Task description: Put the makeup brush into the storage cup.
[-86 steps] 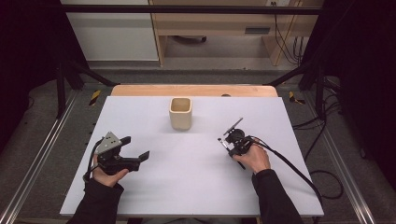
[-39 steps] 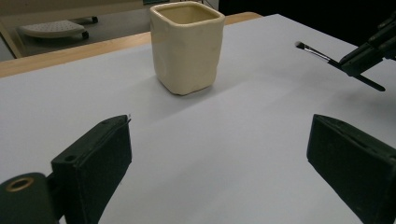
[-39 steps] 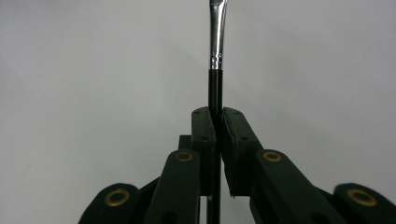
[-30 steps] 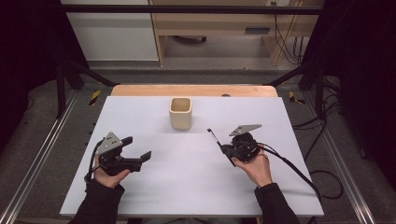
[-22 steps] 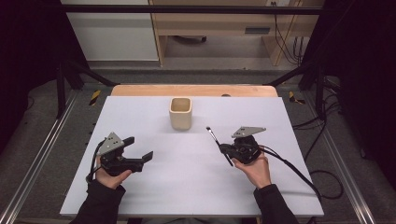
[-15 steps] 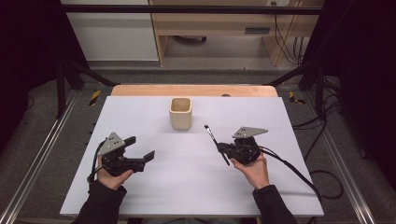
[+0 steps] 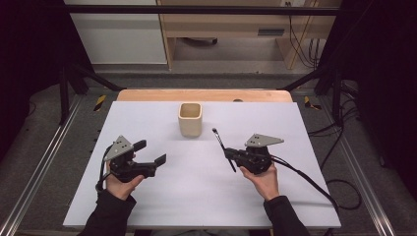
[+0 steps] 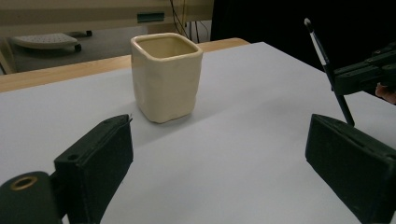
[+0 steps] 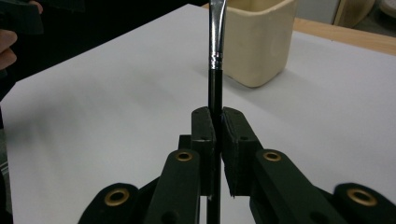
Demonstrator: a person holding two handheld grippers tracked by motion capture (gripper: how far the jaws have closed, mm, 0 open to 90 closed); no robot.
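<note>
— One container on the table (image 7: pixel 314 196)?

— One: a cream cup (image 7: pixel 190 119) with squared sides and rounded corners, upright, ahead of both pairs of jaws. From above its inside shows pale walls; I cannot tell whether anything lies at the bottom.

— And the brush?

— A thin paintbrush (image 9: pixel 215 56) with a black handle, a silver ferrule and a small tip. The right gripper (image 7: pixel 234 155) has its jaws pressed together on the handle, pinching it. The brush end rises beyond the jaw tips, tilted toward the cup, well apart from its rim; the rest of the handle runs back below the jaws.

— The left gripper (image 7: pixel 150 153)?

— Jaws spread wide, nothing between them. The cup stands beyond the gap, nearer the left jaw; the brush shows past the right jaw.
</note>
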